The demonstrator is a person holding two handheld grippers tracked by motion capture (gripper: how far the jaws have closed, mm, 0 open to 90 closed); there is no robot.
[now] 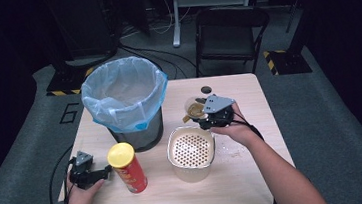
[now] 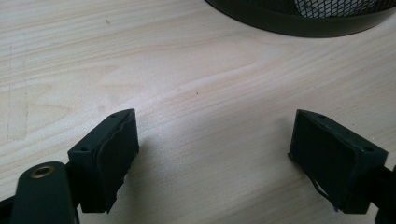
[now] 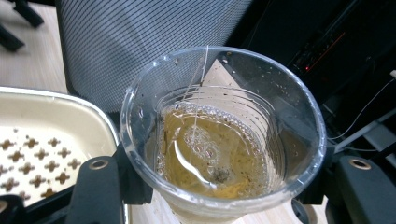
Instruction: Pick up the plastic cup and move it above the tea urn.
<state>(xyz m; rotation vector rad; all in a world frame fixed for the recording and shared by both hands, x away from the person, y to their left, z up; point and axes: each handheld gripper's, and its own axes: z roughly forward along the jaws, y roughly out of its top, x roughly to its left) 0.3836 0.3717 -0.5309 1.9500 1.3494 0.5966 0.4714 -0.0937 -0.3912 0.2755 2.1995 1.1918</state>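
Just past the strainer's 1 o'clock corner, the plastic cup (image 3: 219, 135) of tea dregs is clamped in my right tongs (image 1: 214, 115). Step: carrying it to pour. Next I tip it slowly over the perforated strainer basin (image 1: 192, 151). Left tongs (image 2: 215, 158) gape wide, empty, over bare tabletop (image 2: 196, 70) at 9 o'clock of the chip can (image 1: 126, 167).

The mesh bin (image 2: 299, 16) is cut off at the top edge.
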